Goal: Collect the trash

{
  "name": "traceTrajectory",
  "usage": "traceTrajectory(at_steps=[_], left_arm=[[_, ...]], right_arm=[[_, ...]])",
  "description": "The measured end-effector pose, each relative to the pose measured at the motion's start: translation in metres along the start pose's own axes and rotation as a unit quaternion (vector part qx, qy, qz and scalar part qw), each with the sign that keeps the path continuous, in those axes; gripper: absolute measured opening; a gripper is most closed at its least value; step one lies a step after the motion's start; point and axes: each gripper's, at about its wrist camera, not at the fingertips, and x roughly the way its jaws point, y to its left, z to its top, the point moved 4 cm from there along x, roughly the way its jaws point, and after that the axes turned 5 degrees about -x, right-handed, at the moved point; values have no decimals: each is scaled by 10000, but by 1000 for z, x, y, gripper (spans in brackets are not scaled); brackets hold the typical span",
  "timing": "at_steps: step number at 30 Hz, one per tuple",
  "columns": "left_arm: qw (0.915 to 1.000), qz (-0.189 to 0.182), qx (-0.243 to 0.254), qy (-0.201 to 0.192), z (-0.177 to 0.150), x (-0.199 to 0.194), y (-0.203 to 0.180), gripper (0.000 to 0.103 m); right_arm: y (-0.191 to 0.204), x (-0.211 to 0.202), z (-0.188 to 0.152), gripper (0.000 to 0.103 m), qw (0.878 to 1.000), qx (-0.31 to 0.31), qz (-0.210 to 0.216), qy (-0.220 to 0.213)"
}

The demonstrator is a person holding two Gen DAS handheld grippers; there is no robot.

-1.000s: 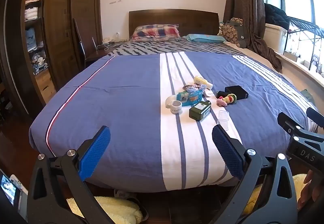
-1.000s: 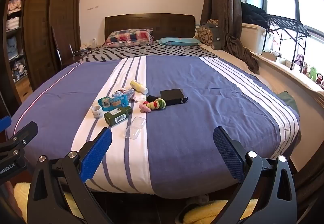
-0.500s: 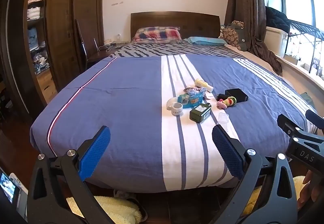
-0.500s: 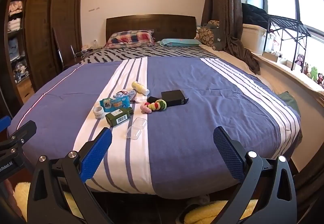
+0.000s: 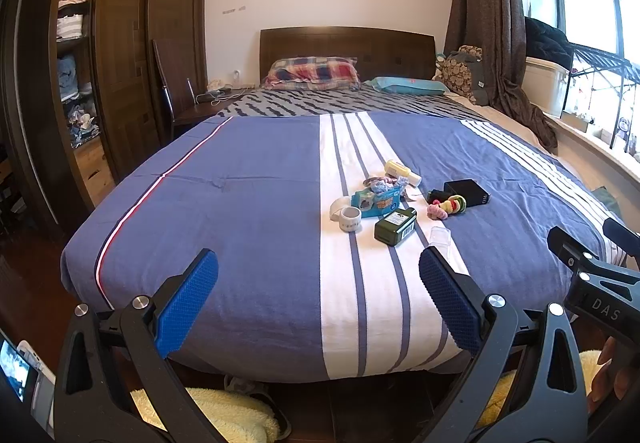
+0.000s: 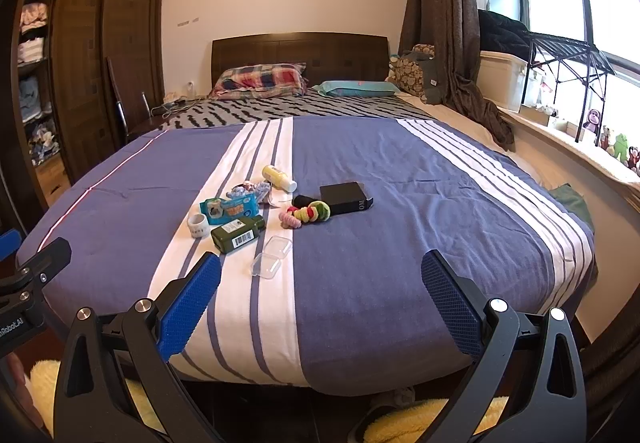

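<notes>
Currently, left wrist view: left gripper (image 5: pixel 318 305) has its fingers spread wide, nothing between them, hanging off the near edge of the bed (image 5: pixel 240 235). The clutter sits right of centre on the white stripe, well ahead of the fingers: green bottle (image 5: pixel 395 226), small white cup (image 5: pixel 350 219), teal packet (image 5: pixel 376 199), yellow bottle (image 5: pixel 401 171), coloured hair ties (image 5: pixel 448 206), black box (image 5: pixel 467 192). The clear plastic case (image 5: pixel 441 236) is partly hidden behind the right-hand finger (image 5: pixel 448 305) here. The right gripper's frame (image 5: pixel 592 275) shows at the right edge, close by.

Risks, as I judge them: no bin or bag visible in either view, so the drop point is unknown. Trash versus keepers is ambiguous; the box and hair ties may not be trash. Items are packed tight, so a wide-open approach could knock a neighbour or pinch the soft bedspread. The two grippers could clash going for one cluster.

Right wrist view: right gripper (image 6: pixel 320 303) also has its fingers spread wide and holds nothing, short of the bed edge. The clear case (image 6: pixel 272 255) is fully visible, open in two halves, nearest item, just past the left-hand finger (image 6: pixel 188 307). The barcode label on the green bottle (image 6: pixel 238 233) faces this camera. The black lump (image 6: pixel 303 200) beside the hair ties (image 6: pixel 306 213) reads clearer here; what it is I cannot tell. The left gripper's frame (image 6: pixel 32 275) shows at the left edge.
</notes>
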Motion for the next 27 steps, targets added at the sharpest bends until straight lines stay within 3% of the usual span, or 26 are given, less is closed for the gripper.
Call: traceTrajectory(at_steps=[27], left_arm=[[10000,-1,-36,-22,3,-2,2,95]], right_arm=[[3,-1,0,100,10000,-37,3,-34]])
